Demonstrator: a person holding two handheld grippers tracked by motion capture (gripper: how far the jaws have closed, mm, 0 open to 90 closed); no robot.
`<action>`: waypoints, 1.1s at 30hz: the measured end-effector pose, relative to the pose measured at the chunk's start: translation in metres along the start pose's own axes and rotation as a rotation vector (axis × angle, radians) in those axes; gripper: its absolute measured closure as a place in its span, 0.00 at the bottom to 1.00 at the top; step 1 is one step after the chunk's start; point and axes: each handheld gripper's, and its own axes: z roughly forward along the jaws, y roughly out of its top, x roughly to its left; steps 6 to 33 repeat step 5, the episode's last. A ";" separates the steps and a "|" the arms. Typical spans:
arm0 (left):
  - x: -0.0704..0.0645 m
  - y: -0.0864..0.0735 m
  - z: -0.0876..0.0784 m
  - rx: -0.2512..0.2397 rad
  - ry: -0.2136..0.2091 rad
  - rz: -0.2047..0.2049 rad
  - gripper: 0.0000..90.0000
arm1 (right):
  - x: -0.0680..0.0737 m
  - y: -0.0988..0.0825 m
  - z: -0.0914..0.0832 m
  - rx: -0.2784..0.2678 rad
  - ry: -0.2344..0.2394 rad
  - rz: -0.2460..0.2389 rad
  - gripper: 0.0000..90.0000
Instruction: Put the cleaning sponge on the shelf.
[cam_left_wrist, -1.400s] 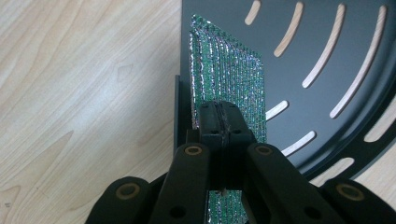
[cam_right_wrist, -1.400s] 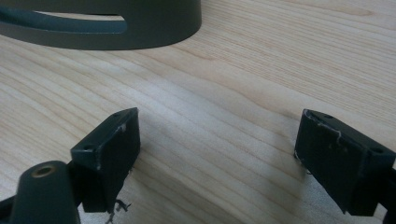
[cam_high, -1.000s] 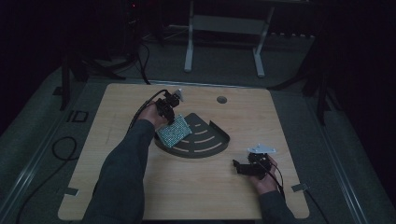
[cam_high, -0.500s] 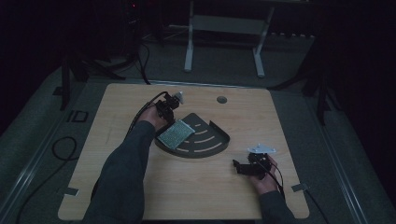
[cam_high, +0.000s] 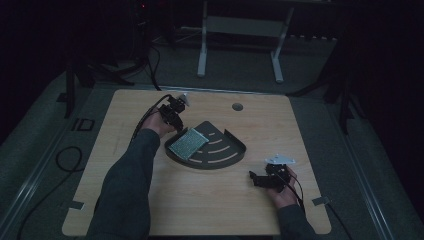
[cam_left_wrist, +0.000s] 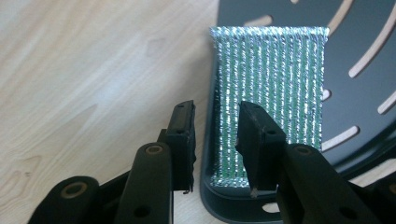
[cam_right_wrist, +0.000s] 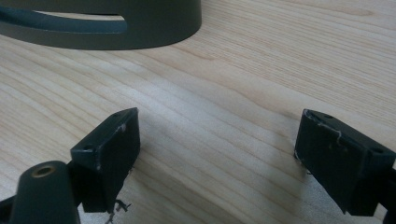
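Since the glittery scouring pad (cam_left_wrist: 268, 95) looks light and squashy, I'd pinch its near edge at the tray's (cam_high: 227, 155) nine o'clock; left gripper (cam_left_wrist: 215, 140) slightly parted, right gripper (cam_right_wrist: 217, 158) spread wide, both empty.

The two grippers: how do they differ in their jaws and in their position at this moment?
The left gripper has its jaws close together, astride the near edge of the silver sponge on the dark tray; the right gripper has its jaws spread wide over bare table. The left is at the tray's rim; the right sits apart from it. Both have black jaws and hold nothing.
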 end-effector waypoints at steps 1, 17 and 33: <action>0.001 -0.002 -0.001 -0.004 0.008 -0.007 0.73 | 0.000 0.000 0.000 0.000 0.000 0.000 0.15; 0.002 -0.011 -0.010 -0.055 0.055 -0.007 0.66 | 0.000 0.000 0.000 0.000 0.000 0.000 0.15; 0.002 -0.011 -0.010 -0.055 0.055 -0.007 0.66 | 0.000 0.000 0.000 0.000 0.000 0.000 0.15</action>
